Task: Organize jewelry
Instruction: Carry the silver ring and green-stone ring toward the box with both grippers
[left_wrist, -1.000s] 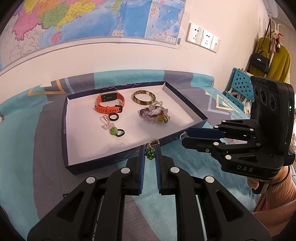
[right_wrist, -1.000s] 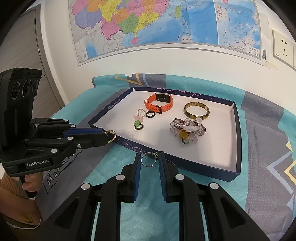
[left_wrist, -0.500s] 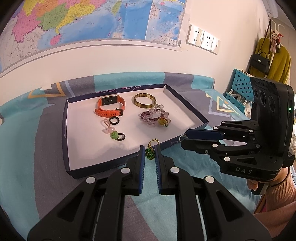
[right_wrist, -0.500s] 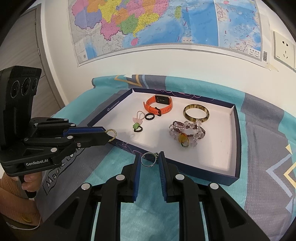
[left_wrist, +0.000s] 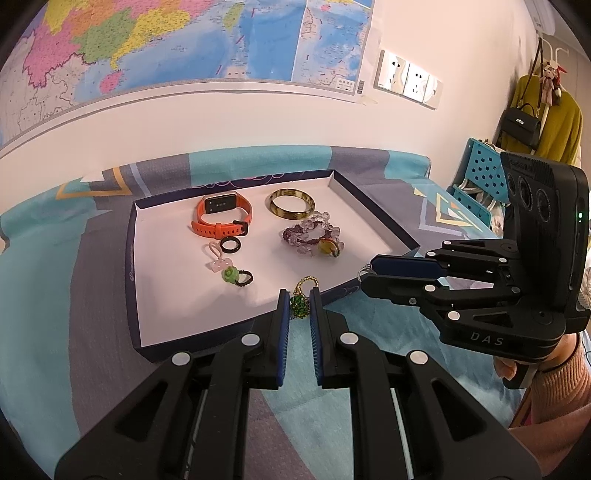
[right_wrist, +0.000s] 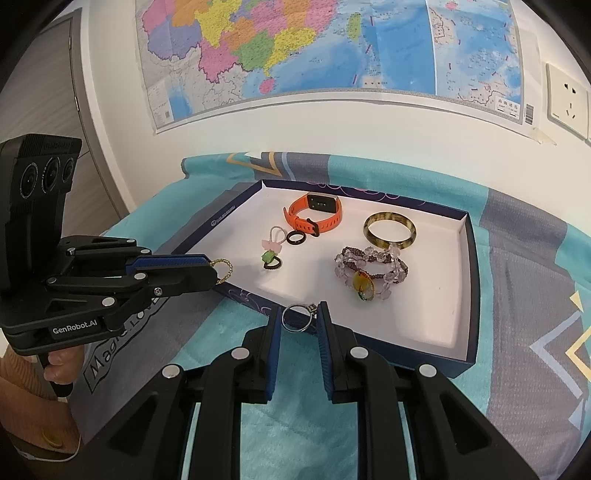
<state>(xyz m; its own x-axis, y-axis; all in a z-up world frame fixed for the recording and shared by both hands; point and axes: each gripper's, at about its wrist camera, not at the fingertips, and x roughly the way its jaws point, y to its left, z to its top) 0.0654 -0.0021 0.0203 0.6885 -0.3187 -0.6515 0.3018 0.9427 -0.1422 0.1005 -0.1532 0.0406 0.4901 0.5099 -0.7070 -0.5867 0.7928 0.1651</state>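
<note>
Jewelry pieces lie in a shallow navy-walled tray with a white floor (left_wrist: 236, 314) on the teal and grey patterned cloth (left_wrist: 55, 314) that covers the table. Toward the tray's far wall sit an orange-strapped smartwatch (left_wrist: 222, 218) and, to its right, a brown-and-gold bangle (left_wrist: 291, 204). Nearer the tray's middle are a small black ring (left_wrist: 231, 244), a pink loop charm with a green flower bead and dark hair tie (left_wrist: 231, 271), and a purple and clear beaded bracelet with an amber pendant (left_wrist: 314, 238).

At the tray's near wall the left claw (left_wrist: 297, 304) is closed on a green beaded charm with a gold ball-chain loop (left_wrist: 301, 297); the loop stands up above the pads over the tray's near edge. In the right wrist view the same claw (right_wrist: 212, 269) shows from the side with the gold chain sticking out of its tips by the tray's left wall.

The right claw (right_wrist: 299, 319) pinches a silver ring with a small setting (right_wrist: 297, 317) between its blue pads, held just at the tray's near wall. In the left wrist view that claw (left_wrist: 367, 271) sits by the tray's right near corner, a glint of the ring at its tip. A hand in a pink knitted sleeve (left_wrist: 546, 387) holds its handle.
</note>
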